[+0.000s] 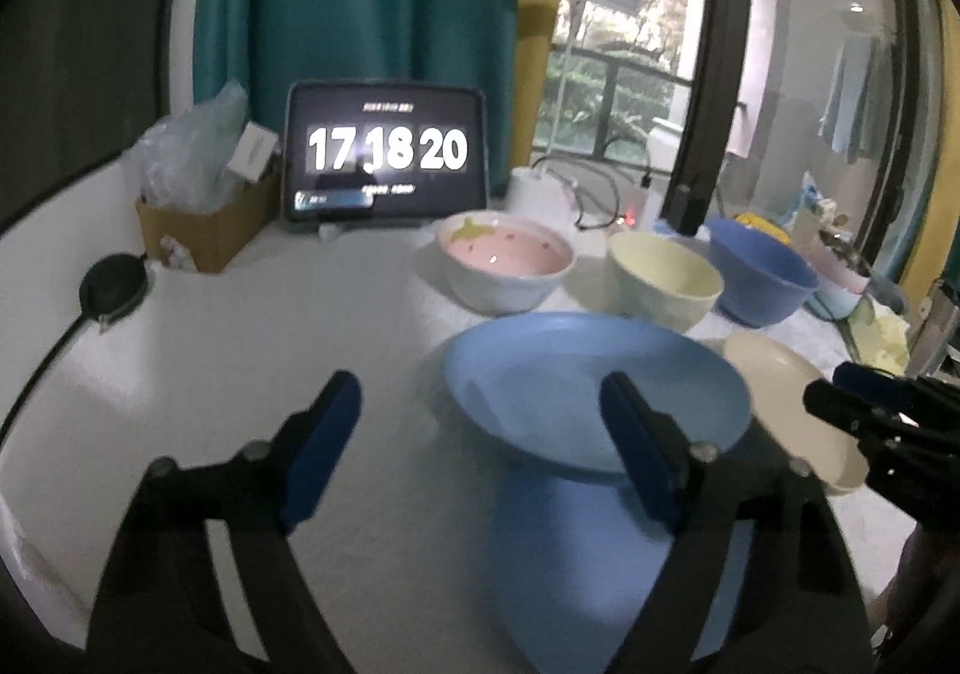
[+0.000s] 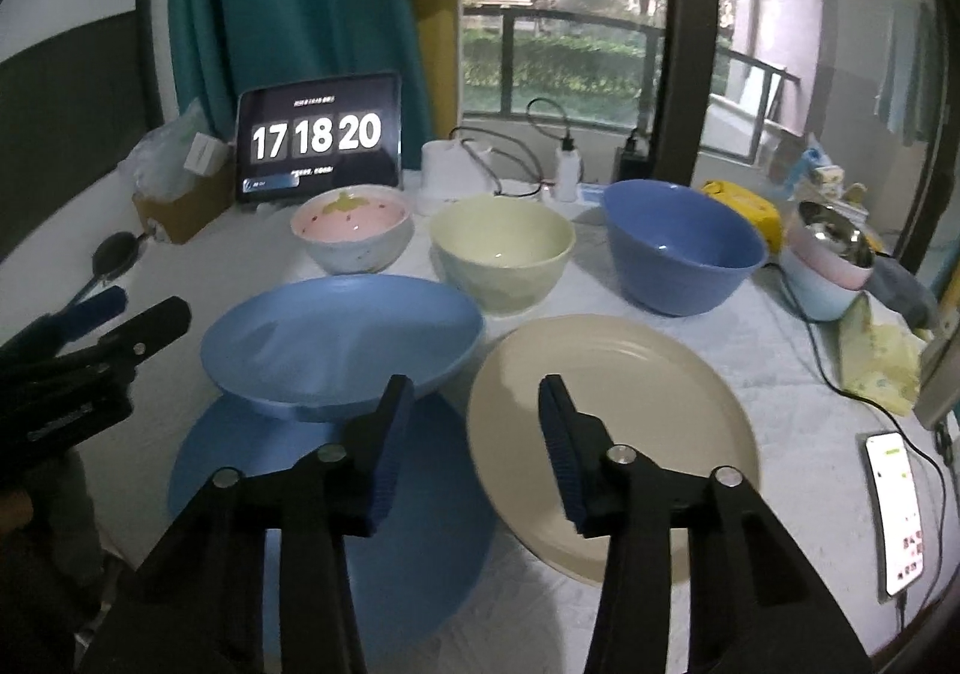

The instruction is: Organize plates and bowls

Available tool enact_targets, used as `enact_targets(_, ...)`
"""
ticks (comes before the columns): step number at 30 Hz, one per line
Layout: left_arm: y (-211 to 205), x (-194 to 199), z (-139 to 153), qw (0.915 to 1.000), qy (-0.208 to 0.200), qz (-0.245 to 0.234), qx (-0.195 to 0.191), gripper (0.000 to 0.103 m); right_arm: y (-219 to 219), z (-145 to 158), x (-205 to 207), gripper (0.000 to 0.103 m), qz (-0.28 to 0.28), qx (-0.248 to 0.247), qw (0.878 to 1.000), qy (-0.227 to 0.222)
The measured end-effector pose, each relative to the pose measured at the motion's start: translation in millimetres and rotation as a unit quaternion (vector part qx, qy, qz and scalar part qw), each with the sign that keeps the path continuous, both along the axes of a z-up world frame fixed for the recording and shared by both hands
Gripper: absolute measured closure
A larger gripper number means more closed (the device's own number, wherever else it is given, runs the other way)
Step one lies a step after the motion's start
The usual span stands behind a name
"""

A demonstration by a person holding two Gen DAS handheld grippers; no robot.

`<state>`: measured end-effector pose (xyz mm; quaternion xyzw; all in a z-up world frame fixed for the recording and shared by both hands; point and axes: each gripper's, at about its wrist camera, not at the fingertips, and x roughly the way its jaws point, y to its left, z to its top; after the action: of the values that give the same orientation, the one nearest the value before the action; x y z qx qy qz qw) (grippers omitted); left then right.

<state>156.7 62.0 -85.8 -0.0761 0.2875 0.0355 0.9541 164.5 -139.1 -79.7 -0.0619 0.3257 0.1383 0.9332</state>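
A deep blue plate [image 1: 594,392] [image 2: 342,344] rests on a flat blue plate [image 1: 600,554] [image 2: 336,524] at the near table edge. To its right lies a cream plate [image 1: 786,404] [image 2: 612,434]. Behind them, left to right, stand a pink strawberry bowl [image 1: 507,260] [image 2: 354,227], a pale green bowl [image 1: 663,278] [image 2: 501,248] and a blue bowl [image 1: 759,269] [image 2: 681,245]. My left gripper [image 1: 480,434] [image 2: 147,308] is open at the deep blue plate's left rim, gripping nothing. My right gripper [image 2: 474,422] [image 1: 828,386] hovers partly open over the gap between the blue and cream plates, also with nothing between its pads.
A tablet [image 2: 318,134] showing a clock stands at the back, with a cardboard box [image 2: 180,212] to its left. Chargers and cables [image 2: 564,170] lie by the window. Stacked small bowls [image 2: 831,266], a yellow cloth [image 2: 882,374] and a phone [image 2: 894,512] crowd the right side.
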Motion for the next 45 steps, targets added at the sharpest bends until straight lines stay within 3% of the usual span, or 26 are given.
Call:
enact_targets(10,15,36,-26,0.998,0.059,0.0,-0.022,0.043,11,-16,31,0.07,0.015,0.017,0.999,0.04)
enact_targets(19,23,59,-41,0.993,0.099,-0.004,-0.063,0.043,12,-24,51,0.071,0.011,0.044,0.997,0.069)
enact_targets(27,26,73,-53,0.9838,0.139,-0.024,-0.11,0.045,13,-30,64,0.071,0.011,0.073,0.992,0.1)
enact_targets(31,19,74,-50,0.9856,0.133,-0.038,-0.096,0.064,11,-30,66,0.074,0.004,0.079,0.992,0.103)
enact_targets(45,15,57,-42,0.9893,0.122,-0.037,-0.072,0.069,15,-24,54,0.079,-0.002,0.053,0.995,0.078)
